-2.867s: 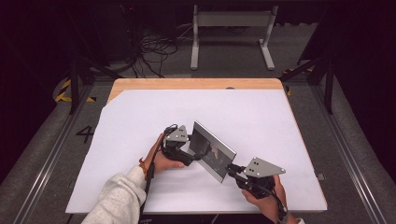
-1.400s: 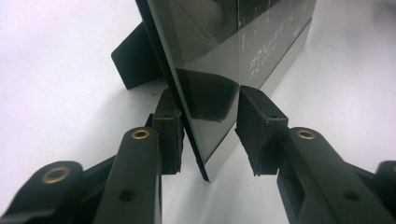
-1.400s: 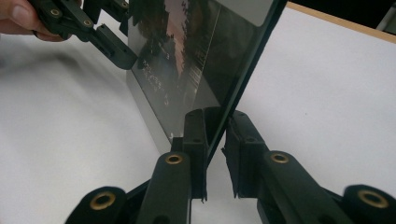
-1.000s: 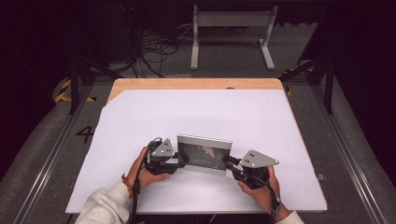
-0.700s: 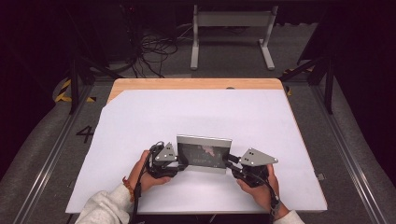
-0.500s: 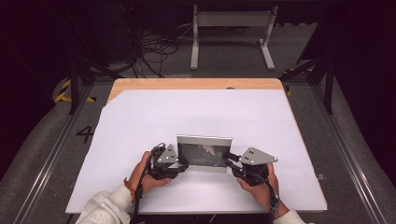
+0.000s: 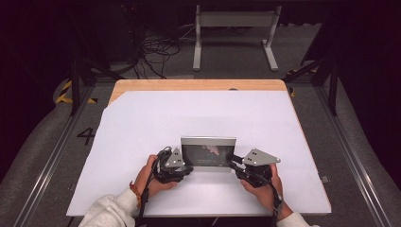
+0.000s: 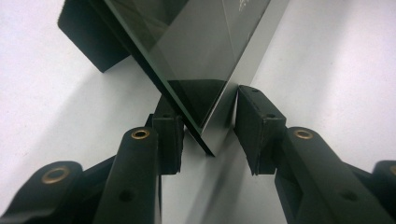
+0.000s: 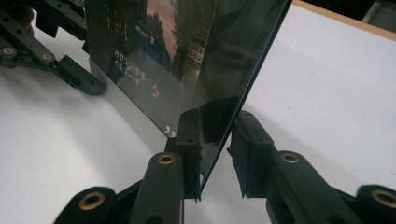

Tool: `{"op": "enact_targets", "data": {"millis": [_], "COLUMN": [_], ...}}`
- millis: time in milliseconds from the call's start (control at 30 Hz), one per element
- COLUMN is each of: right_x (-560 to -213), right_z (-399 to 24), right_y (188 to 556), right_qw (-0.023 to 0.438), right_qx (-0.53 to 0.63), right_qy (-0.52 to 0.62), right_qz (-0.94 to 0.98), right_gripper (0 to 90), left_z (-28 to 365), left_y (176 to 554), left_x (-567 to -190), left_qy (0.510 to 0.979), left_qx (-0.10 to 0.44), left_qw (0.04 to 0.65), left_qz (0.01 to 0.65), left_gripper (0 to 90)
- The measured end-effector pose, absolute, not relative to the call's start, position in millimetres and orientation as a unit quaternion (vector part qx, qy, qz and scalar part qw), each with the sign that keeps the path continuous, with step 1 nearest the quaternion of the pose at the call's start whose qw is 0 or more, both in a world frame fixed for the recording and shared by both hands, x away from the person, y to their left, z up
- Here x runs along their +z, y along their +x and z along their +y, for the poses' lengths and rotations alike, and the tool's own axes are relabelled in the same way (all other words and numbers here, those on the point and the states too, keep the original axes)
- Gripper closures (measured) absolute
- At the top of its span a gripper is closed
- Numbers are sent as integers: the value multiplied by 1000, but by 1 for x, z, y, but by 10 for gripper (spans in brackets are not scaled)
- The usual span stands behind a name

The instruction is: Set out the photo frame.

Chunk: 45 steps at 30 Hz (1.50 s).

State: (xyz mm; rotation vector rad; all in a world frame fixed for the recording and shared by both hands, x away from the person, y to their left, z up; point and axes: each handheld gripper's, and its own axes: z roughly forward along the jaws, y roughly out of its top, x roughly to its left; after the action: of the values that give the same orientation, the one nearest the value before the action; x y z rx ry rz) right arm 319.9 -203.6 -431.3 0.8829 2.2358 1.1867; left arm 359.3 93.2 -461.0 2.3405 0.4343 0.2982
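Both hand-held grippers flank a glossy picture frame (image 7: pixel 208 152) that stands upright on the white tabletop (image 7: pixel 142 123), near the person's edge. At the frame's left end, the left hand-held gripper (image 7: pixel 182 166) straddles the lower corner (image 8: pixel 205 135); one pad touches the dark glass while the other stands just apart. At the right end, the right hand-held gripper (image 7: pixel 235 165) has the frame's edge (image 9: pixel 212 135) between its jaws, which have just been opening, with a gap at the outer pad.
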Motion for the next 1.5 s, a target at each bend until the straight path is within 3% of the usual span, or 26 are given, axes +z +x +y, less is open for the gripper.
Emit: {"op": "enact_targets", "data": {"millis": [1133,1400,1500], "right_x": [-444,-444,-442], "right_z": [-204,-205,-206], "right_y": [323,323,323], "right_qw": [220,218,216], "right_qx": [409,407,410], "right_qy": [327,328,327], "right_qz": [823,824,824], "right_gripper": [735,736,734], "left_z": [91,93,95], "left_y": [363,365,367], "left_x": [-463,-463,-462], "left_qy": [905,904,902], "left_qx": [110,116,119], "left_qw": [372,370,366], "left_qz": [177,183,195], "left_gripper": [626,570,484]}}
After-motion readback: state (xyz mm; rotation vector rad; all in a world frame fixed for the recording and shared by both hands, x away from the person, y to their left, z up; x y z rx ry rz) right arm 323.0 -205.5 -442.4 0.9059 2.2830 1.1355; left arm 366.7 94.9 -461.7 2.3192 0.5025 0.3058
